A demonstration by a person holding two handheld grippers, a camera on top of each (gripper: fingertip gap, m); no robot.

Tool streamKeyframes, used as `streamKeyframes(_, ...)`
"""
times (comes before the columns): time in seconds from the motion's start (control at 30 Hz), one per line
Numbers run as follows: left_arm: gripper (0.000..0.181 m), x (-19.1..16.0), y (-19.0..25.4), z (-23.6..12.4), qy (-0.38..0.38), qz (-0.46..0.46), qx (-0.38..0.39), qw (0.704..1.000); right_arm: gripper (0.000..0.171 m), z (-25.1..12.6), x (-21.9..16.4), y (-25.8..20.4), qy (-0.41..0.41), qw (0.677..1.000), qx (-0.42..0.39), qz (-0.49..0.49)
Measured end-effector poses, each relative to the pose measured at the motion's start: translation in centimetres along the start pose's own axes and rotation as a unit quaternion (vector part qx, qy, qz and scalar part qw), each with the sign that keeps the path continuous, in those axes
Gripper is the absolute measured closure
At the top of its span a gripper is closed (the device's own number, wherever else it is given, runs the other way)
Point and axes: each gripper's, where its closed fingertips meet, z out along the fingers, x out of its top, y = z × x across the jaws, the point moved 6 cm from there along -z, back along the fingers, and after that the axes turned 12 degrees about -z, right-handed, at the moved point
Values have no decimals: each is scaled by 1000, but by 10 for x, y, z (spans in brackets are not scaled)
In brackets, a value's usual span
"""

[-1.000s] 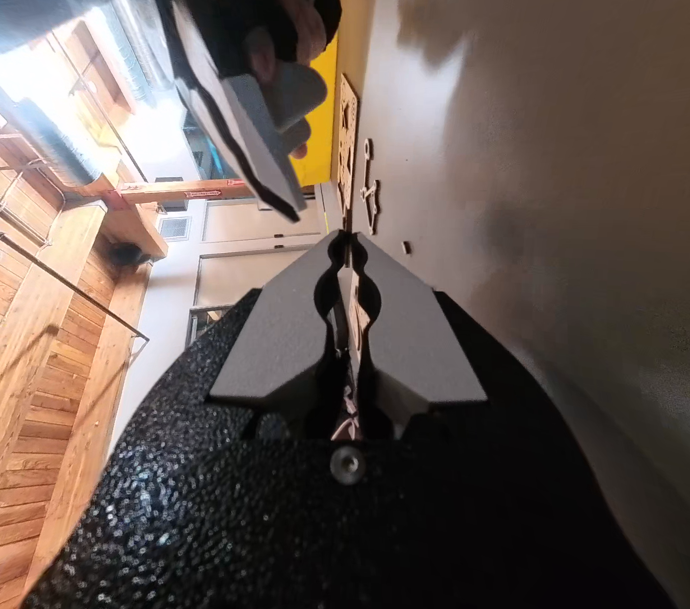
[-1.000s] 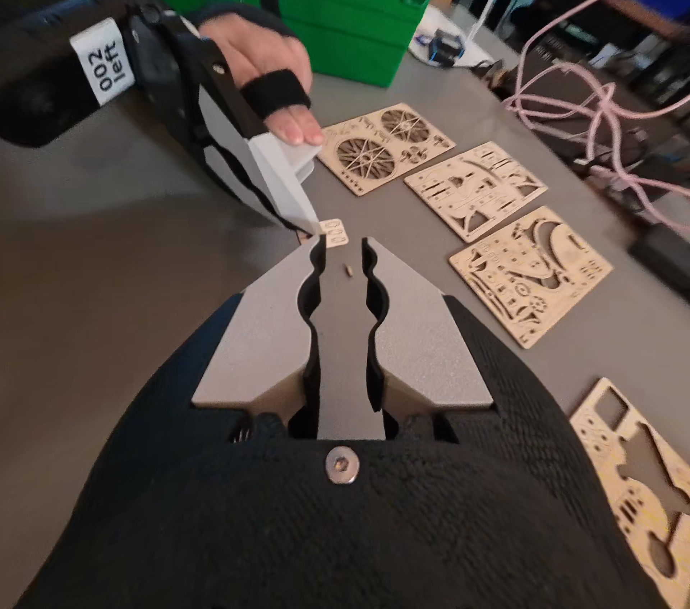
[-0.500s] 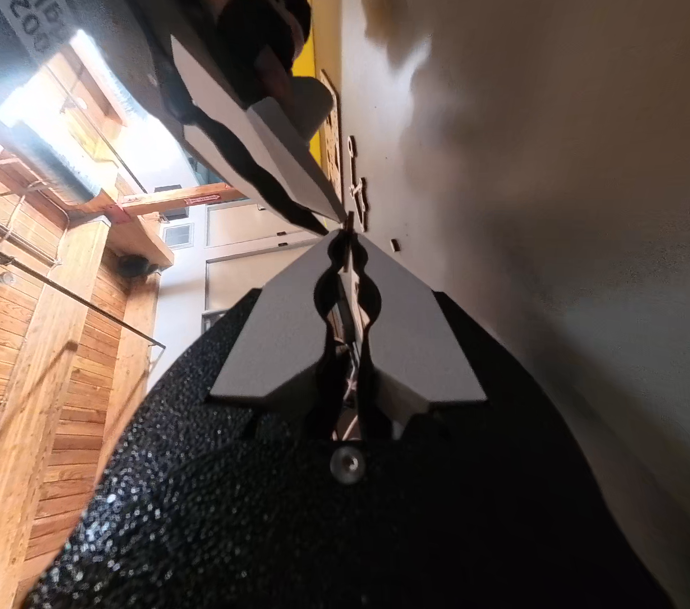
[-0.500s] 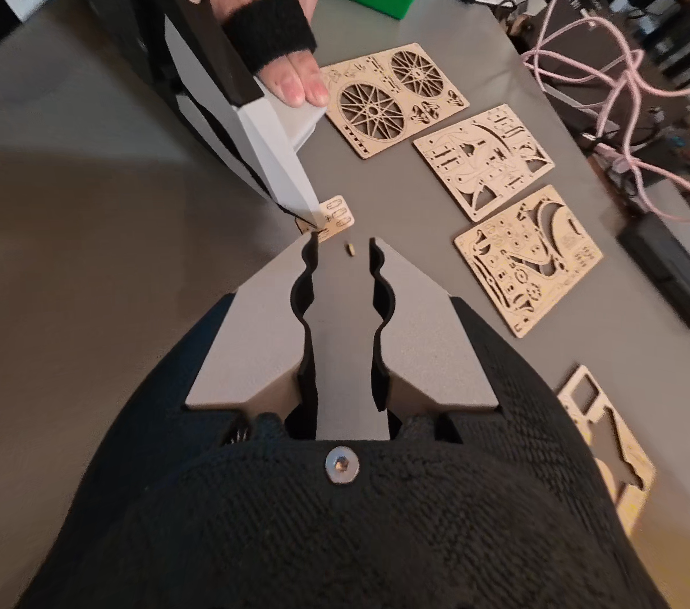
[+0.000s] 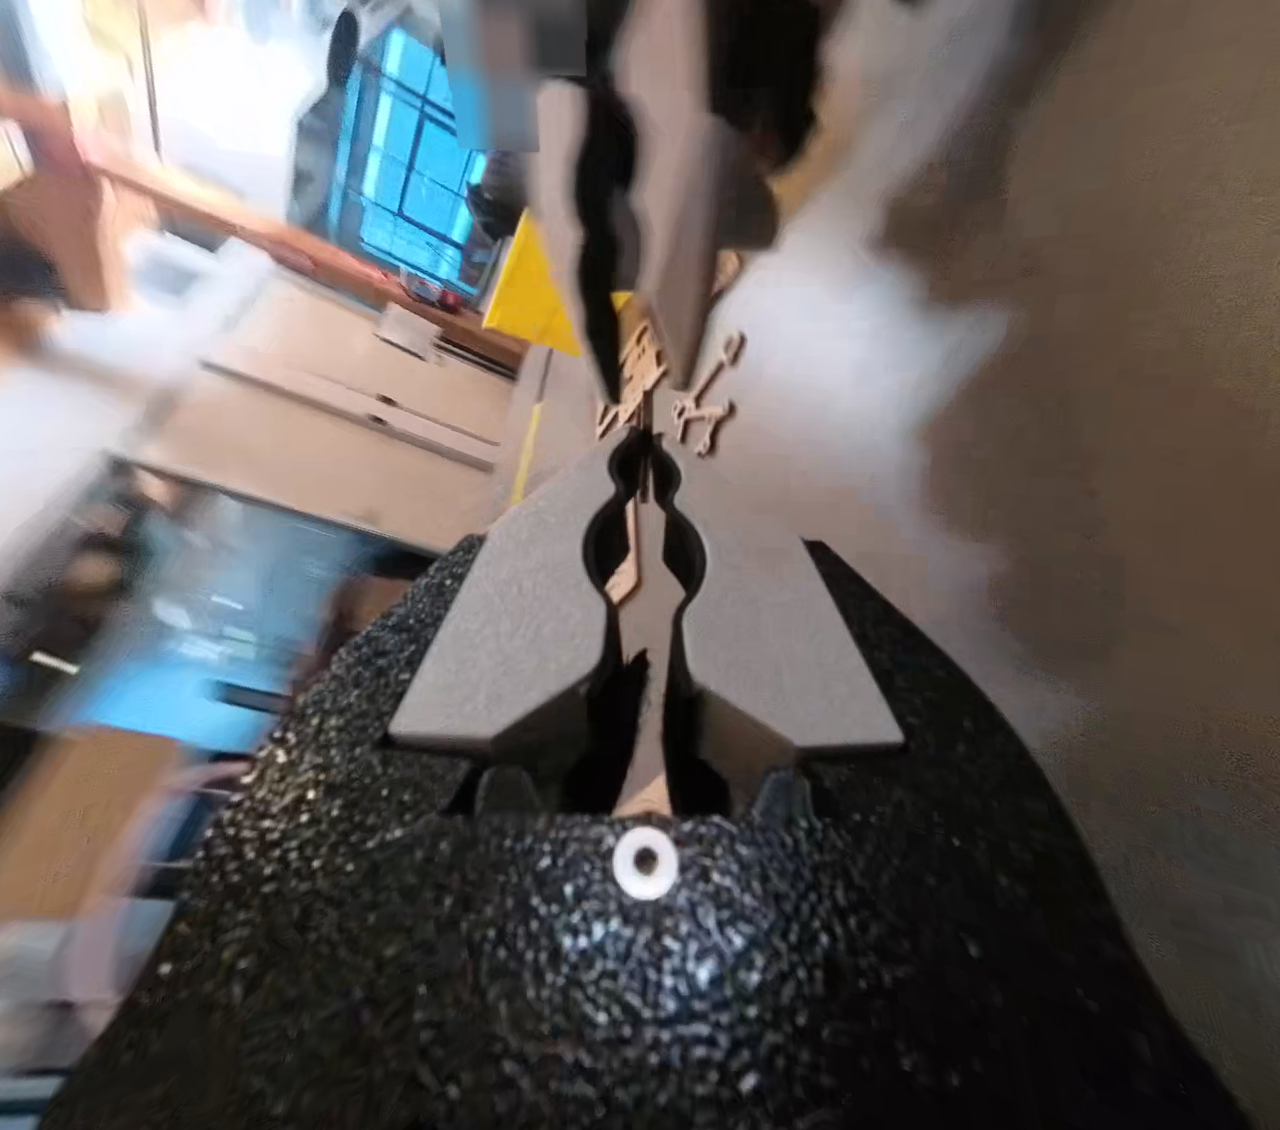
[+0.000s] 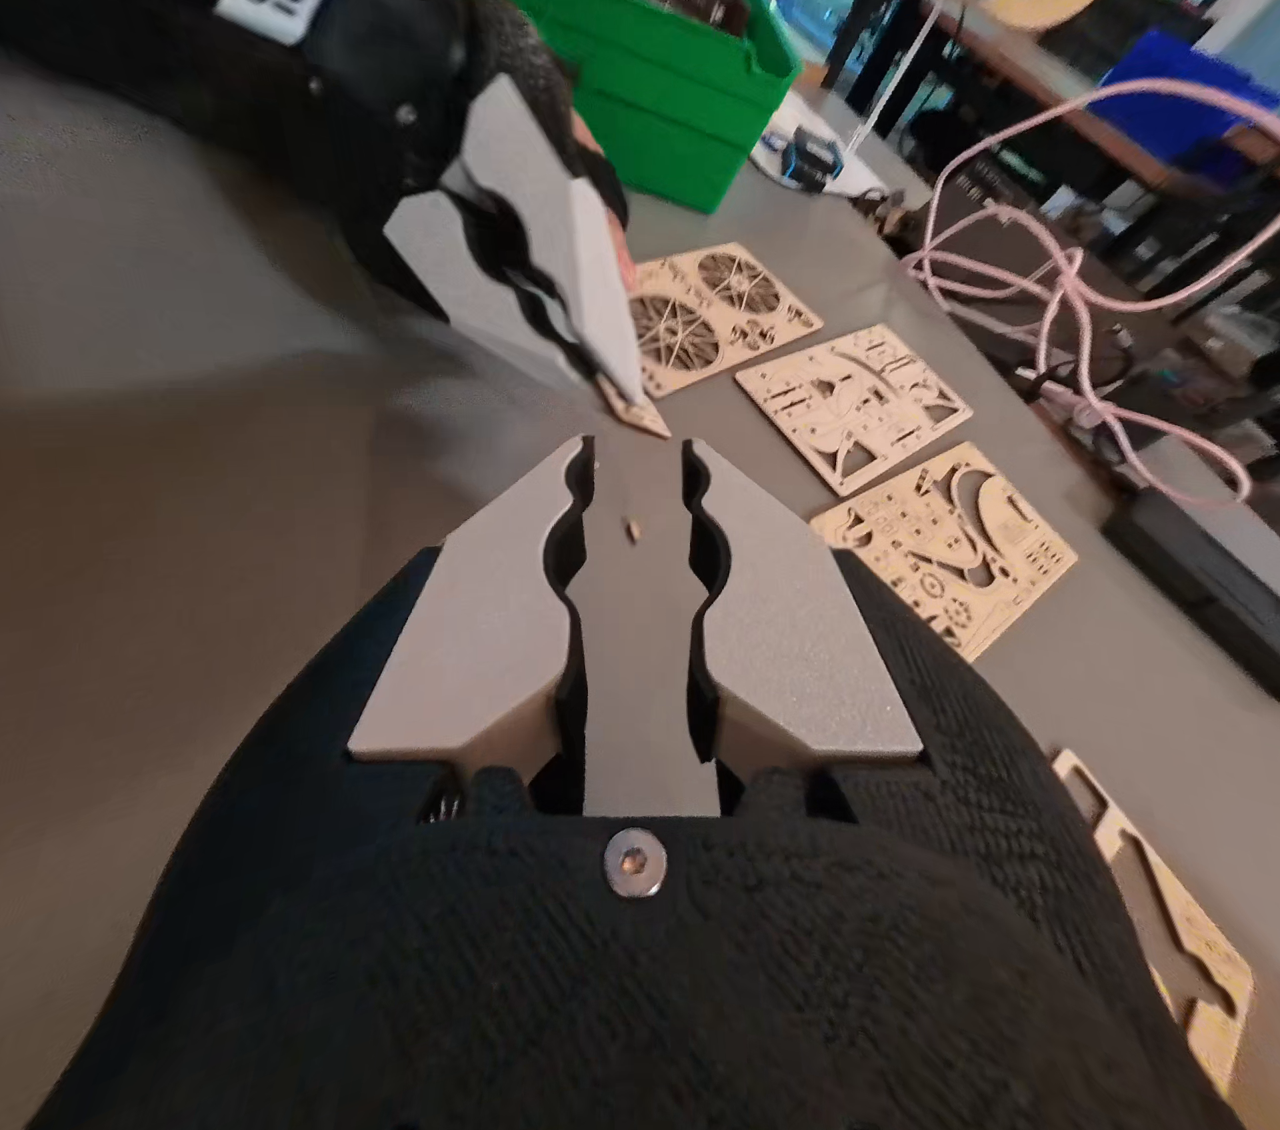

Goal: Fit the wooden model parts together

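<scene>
Showing, left wrist view: a thin, pale wooden piece (image 5: 632, 549) seen edge-on, its tip poking out past the fingertips.
Left gripper (image 5: 644, 446): jaws pressed together on that piece.
Beyond it: the right gripper (image 5: 641, 387) points down over blurred cut-out parts (image 5: 703, 404) on the grey table (image 5: 1108, 335); probably loose pieces.
Right wrist view: three pale laser-cut sheets (image 6: 848, 397) lie flat in a row, right of the grippers.
Small peg (image 6: 631, 529): on the table between the right gripper's fingers.
Right gripper: jaws apart, holding nothing.
Green bin (image 6: 651, 85): behind the sheets.
</scene>
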Motion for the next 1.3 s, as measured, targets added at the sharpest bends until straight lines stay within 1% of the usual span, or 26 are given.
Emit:
streamKeyframes(0.03, 180, 2, -11, -2, 20, -97, -4, 995, 147, -1, 4, 2, 14, 1000, -12, 4)
streamKeyframes(0.07, 180, 2, -20, -4, 39, -190, -15, 981, 149, -3, 7, 5, 29, 999, -26, 4)
streamKeyframes(0.13, 181, 1, -31, -7, 73, -331, -44, 940, 154, -5, 13, 9, 50, 997, -53, 10)
streamKeyframes(0.2, 181, -1, -35, -7, 92, -409, -72, 905, 159, -5, 17, 11, 61, 996, -65, 23)
streamKeyframes(0.3, 181, 1, -34, -5, 103, -450, -97, 882, 161, -1, 18, 11, 57, 995, -70, 28)
streamKeyframes(0.37, 181, 3, -31, -3, 104, -460, -110, 875, 163, 2, 20, 9, 63, 995, -66, 31)
streamKeyframes(0.43, 181, 4, -30, -3, 103, -460, -111, 875, 168, 3, 21, 8, 66, 995, -67, 33)
streamKeyframes(0.73, 181, 3, -29, -2, 101, -457, -111, 877, 169, 3, 21, 8, 61, 996, -65, 31)
streamKeyframes(0.83, 181, 2, -29, -1, 95, -457, -101, 878, 170, 4, 20, 9, 47, 996, -75, 23)
streamKeyframes(0.93, 181, 4, -32, -1, 90, -448, -72, 887, 170, 5, 22, 11, 34, 994, -102, 9)
streamKeyframes(1.03, 181, 11, -36, -3, 93, -427, -20, 899, 171, 5, 30, 13, 30, 988, -151, -3)
streamKeyframes(1.1, 181, 16, -40, -5, 102, -419, 11, 902, 171, 6, 36, 15, 38, 982, -186, 0)
streamKeyframes(1.13, 181, 18, -41, -6, 105, -415, 26, 903, 171, 7, 38, 15, 43, 978, -202, 6)
streamKeyframes(1.23, 181, 21, -43, -8, 98, -362, 70, 924, 171, 11, 40, 16, 70, 969, -235, 40)
streamKeyframes(1.3, 180, 21, -44, -9, 96, -349, 84, 928, 171, 13, 40, 16, 88, 962, -249, 67)
